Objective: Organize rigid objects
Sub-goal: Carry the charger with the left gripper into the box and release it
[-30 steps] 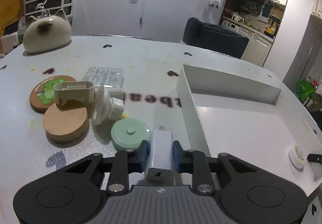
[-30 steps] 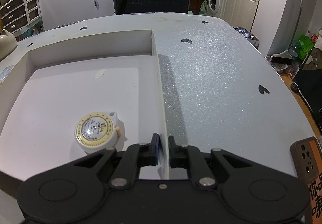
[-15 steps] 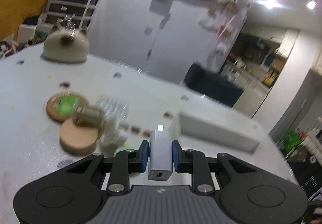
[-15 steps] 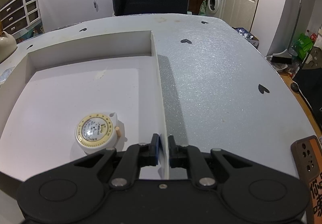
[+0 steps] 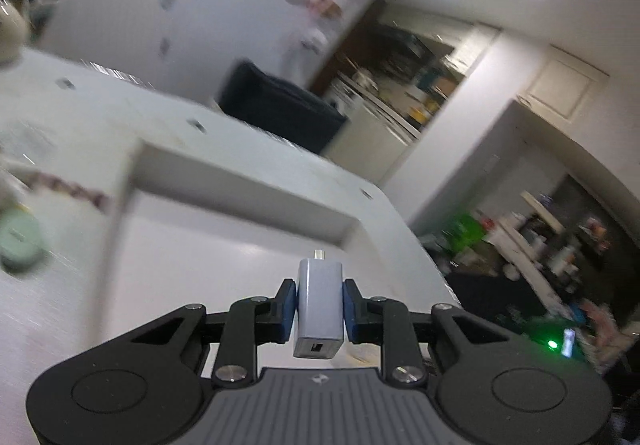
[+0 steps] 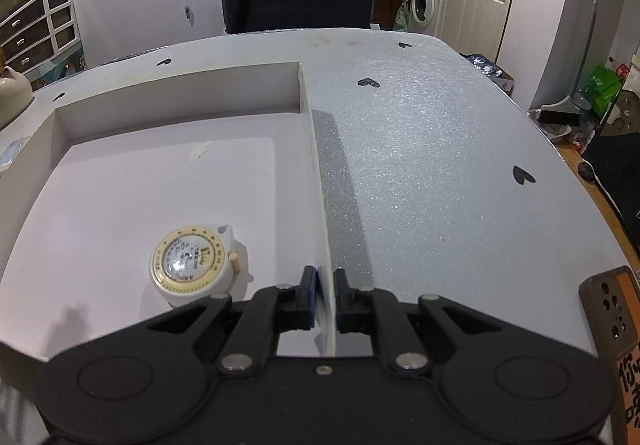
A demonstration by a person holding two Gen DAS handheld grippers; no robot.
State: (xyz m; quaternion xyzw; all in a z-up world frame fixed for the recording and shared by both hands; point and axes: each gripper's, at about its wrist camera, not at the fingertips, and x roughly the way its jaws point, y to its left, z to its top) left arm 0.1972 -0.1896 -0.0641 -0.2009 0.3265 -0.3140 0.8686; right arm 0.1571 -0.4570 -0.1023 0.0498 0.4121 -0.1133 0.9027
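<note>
My left gripper (image 5: 319, 303) is shut on a small white charger block (image 5: 320, 311), its metal plug pointing forward, held in the air over the white tray (image 5: 240, 175). The view is blurred by motion. In the right wrist view my right gripper (image 6: 324, 285) is shut on the tray's thin right wall (image 6: 316, 173), with one pad on each side of it. A round white and yellow tape measure (image 6: 192, 265) lies inside the tray, just left of that gripper.
A mint green round case (image 5: 18, 241) lies left of the tray on the white table (image 6: 432, 149), which has black heart marks. A dark chair (image 6: 298, 3) stands behind the table. A brown phone case (image 6: 610, 309) sits at the table's right front corner.
My left gripper has lifted the charger off the table and swung right, from the pile of objects to over the tray. The right gripper has kept still on the tray wall.
</note>
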